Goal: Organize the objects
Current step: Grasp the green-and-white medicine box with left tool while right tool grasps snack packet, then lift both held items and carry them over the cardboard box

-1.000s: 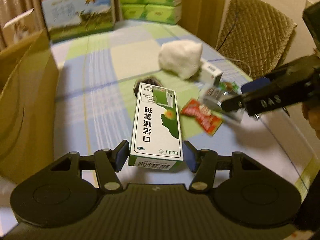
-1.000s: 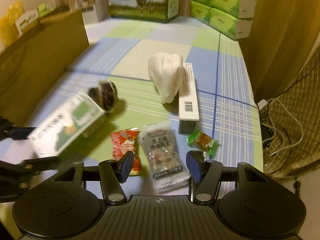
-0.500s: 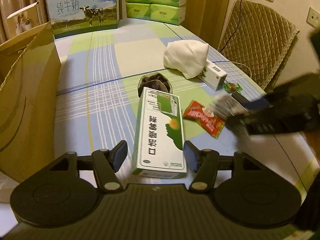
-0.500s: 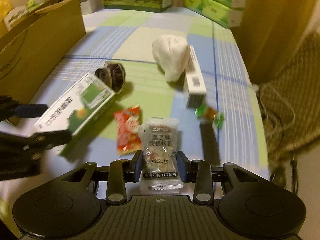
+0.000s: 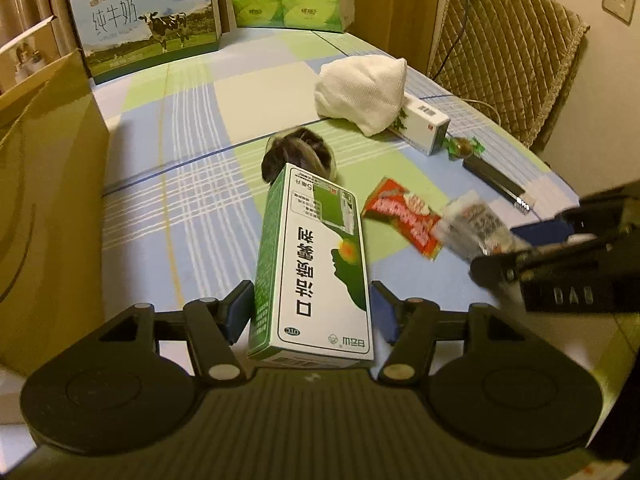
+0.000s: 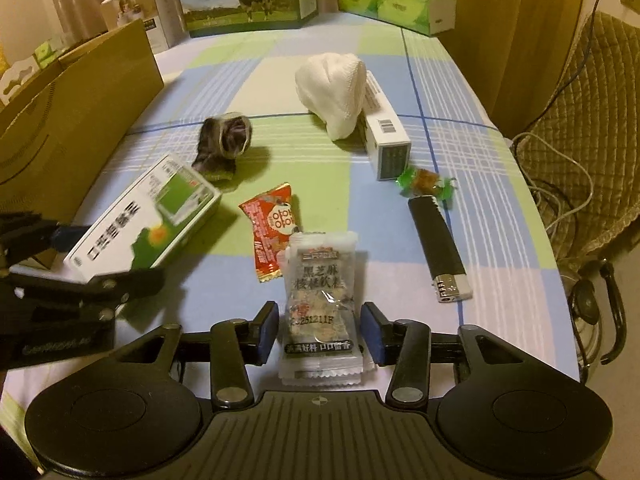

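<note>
The left gripper [image 5: 310, 312] pinches the near end of the green-and-white medicine box [image 5: 316, 256], one pad on each long side. The right wrist view shows the box tilted and clear of the checked worktop [image 6: 496, 160], with its shadow underneath. The right gripper [image 6: 320, 328] has just been opening. The clear snack packet [image 6: 320, 292] sits between its jaws, but the pads stand a little off both edges, so it is straddled rather than squeezed. The likely destination for both is the open cardboard carton [image 5: 44, 200] along the left side. Because the medicine box is gripped only at one end, its long free end will want to sag. It is best carried with the wrist steady and the far end lifted over the carton wall before the jaws let go. The packet is thin and slippery, so the right gripper should close squarely on its middle, low enough to catch the contents and not just the crimped seal. It should also stay clear of the red sachet [image 6: 272, 228], which the packet's far edge touches or overlaps. The lighter [image 6: 438, 248], green-wrapped sweet [image 6: 426, 180], white cloth [image 6: 334, 92], small white carton [image 6: 386, 136] and dark bundle [image 6: 226, 138] lie farther off and are untouched.
</note>
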`<state>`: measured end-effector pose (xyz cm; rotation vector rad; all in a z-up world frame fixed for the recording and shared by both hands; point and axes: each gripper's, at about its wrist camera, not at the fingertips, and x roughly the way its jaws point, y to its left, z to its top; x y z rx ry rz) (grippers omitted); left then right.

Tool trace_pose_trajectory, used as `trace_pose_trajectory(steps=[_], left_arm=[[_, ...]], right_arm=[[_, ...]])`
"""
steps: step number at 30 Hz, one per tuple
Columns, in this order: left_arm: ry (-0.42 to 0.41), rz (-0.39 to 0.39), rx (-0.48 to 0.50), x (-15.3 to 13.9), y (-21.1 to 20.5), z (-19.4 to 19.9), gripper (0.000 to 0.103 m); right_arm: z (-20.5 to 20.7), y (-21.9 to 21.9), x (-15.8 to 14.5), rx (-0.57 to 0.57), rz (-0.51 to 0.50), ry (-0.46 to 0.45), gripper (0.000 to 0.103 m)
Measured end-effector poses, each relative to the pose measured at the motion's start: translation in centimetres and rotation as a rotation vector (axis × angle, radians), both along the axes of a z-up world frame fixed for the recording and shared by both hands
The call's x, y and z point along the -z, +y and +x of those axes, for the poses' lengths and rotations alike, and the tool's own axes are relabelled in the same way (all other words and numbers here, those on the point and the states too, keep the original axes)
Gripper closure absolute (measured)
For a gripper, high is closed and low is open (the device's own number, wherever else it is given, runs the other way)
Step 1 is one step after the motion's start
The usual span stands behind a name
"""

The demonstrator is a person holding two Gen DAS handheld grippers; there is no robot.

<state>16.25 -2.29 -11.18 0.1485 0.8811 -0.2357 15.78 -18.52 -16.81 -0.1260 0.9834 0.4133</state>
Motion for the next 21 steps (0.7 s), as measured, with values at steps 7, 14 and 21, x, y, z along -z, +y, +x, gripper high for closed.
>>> trace_pose_trajectory(steps=[7,14,21], left_arm=[[-0.02,0.017,-0.02,-0.6,1.0,-1.6,0.045],[-0.008,0.013,-0.016,-0.2,0.7,-0.1,0.045],[0.027,-0.007,-0.033,0.6,0.7,1.0,0.046]], right_arm=[[-0.1,-0.1,0.1,0.015,0.022,-0.007,0.055],[-0.2,-0.2,0.3,0.023,0.045,-0.037,0.055],[-0.3,0.7,0.8,0.004,0.008,-0.07,0.055]])
